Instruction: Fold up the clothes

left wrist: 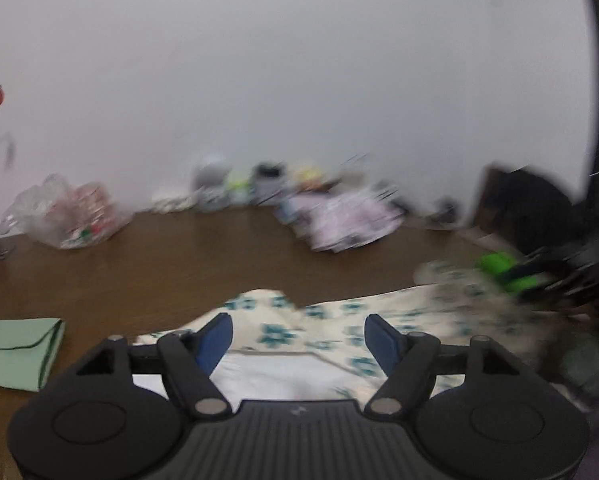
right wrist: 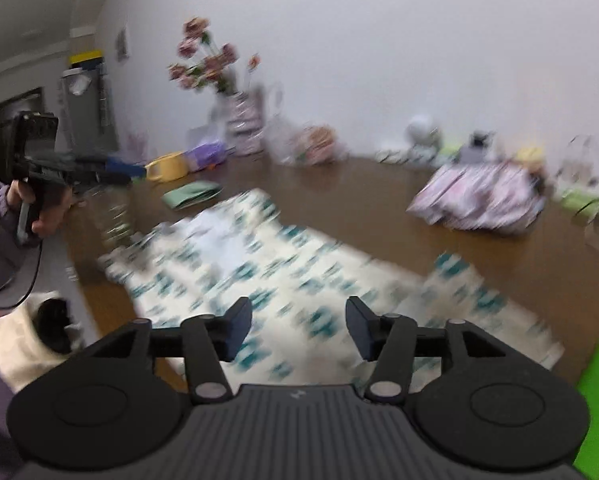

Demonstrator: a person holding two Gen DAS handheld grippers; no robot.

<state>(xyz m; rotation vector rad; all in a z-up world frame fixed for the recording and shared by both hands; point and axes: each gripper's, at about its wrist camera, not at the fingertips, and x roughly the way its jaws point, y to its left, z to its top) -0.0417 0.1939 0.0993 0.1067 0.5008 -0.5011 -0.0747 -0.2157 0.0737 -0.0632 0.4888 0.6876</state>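
Cream cotton garment with teal flower print [right wrist: 259, 264] lies spread flat across the middle of the brown wooden tabletop [right wrist: 363, 208], blurred by motion. Right claw [right wrist: 298, 326] hovers low over its near edge, fingers apart and empty. Left claw [left wrist: 298, 338] likewise gapes wide above the cloth's collar end. A folded mint-green cloth [left wrist: 19, 352] sits lower left.

The left hand-held gripper [left wrist: 298, 338], jaws apart, hovers over the floral garment [left wrist: 339, 320].
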